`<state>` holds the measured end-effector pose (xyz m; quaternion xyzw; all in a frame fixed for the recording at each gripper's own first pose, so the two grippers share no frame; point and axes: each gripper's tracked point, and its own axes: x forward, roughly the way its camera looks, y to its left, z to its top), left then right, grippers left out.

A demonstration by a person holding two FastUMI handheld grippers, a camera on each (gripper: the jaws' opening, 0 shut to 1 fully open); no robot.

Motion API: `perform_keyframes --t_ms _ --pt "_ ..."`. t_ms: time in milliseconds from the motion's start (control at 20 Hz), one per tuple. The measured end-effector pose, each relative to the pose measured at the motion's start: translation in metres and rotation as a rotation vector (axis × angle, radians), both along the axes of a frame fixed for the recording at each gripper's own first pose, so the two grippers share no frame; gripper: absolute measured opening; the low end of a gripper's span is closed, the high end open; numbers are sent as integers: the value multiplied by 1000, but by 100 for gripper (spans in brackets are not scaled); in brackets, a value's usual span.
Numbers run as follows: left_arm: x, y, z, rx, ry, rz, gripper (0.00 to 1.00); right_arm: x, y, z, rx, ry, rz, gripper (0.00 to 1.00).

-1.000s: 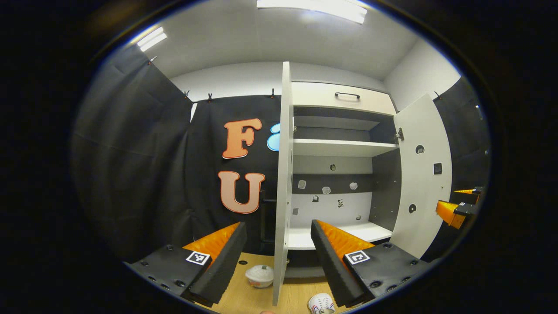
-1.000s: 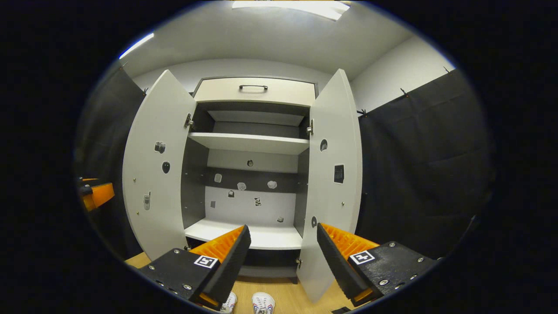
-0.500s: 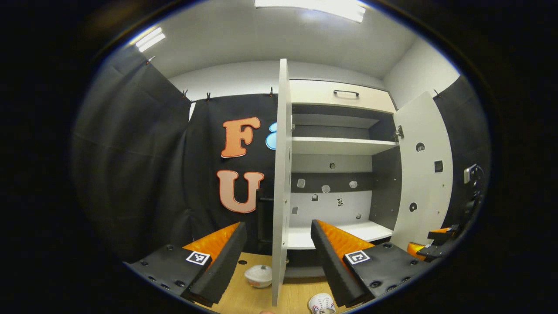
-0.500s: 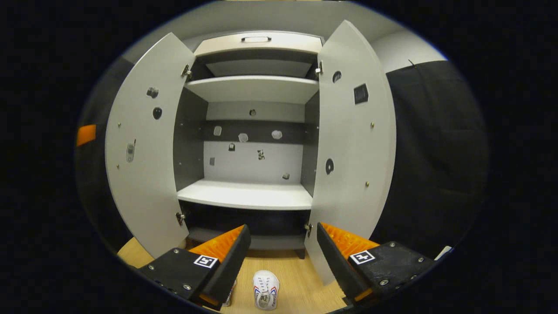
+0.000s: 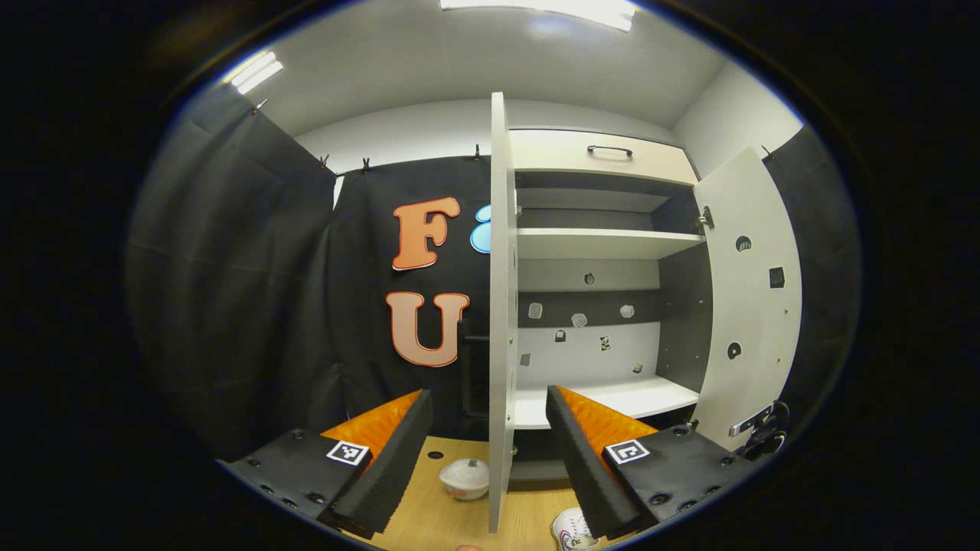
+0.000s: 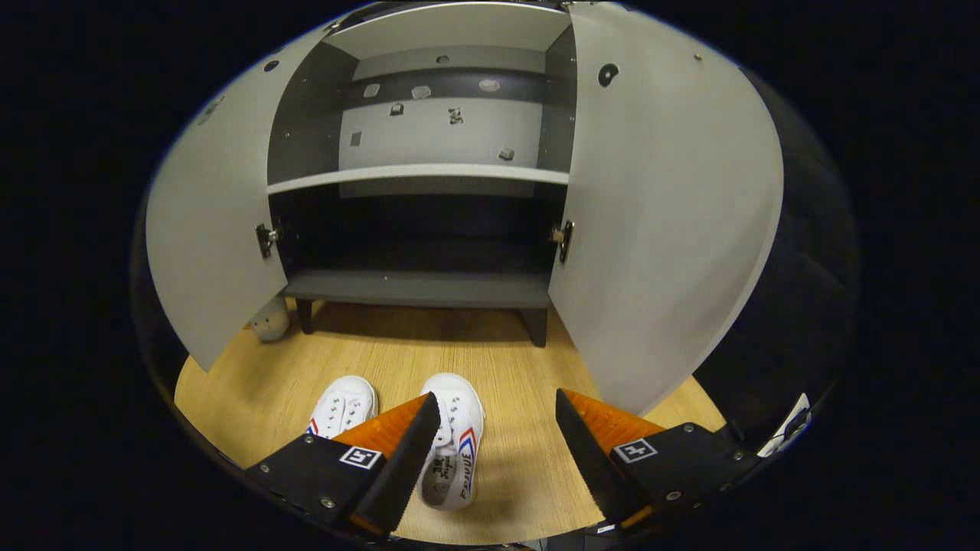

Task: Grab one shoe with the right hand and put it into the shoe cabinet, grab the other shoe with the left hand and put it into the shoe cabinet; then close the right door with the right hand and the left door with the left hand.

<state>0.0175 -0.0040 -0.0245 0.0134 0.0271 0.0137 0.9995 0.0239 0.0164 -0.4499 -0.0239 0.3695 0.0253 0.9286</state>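
Two white shoes stand side by side on the wooden floor in the right gripper view, toes toward the cabinet: the left shoe (image 6: pixel 343 404) and the right shoe (image 6: pixel 457 444). My right gripper (image 6: pixel 497 398) is open above the floor, its left finger overlapping the right shoe's left side. The shoe cabinet (image 6: pixel 421 172) has its left door (image 6: pixel 214 252) and right door (image 6: pixel 666 229) swung open. My left gripper (image 5: pixel 488 394) is open and holds nothing, facing the left door's edge (image 5: pixel 498 306). One shoe (image 5: pixel 573 529) peeks out at the bottom.
A small white lidded bowl (image 5: pixel 465 478) sits on the floor by the left door, also seen as a bowl (image 6: pixel 269 320) beside a cabinet leg. The cabinet's dark bottom shelf (image 6: pixel 417 289) is low. The other gripper's body (image 5: pixel 758 432) shows low on the right.
The right gripper view has tipped down and dropped toward the floor, bringing both shoes into full sight. In the left gripper view the other gripper sank lower; the left gripper barely moved.
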Motion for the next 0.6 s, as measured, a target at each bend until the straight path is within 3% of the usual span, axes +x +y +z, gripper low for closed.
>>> perform_keyframes --t_ms 300,450,600 --pt "-4 5 3 18 -2 22 96 -24 10 -79 54 192 -9 88" --pt "-7 7 7 34 -14 32 94 -31 9 -106 53 266 -11 75" --pt "-10 10 4 33 -9 41 99 -33 16 -122 93 320 -19 62"
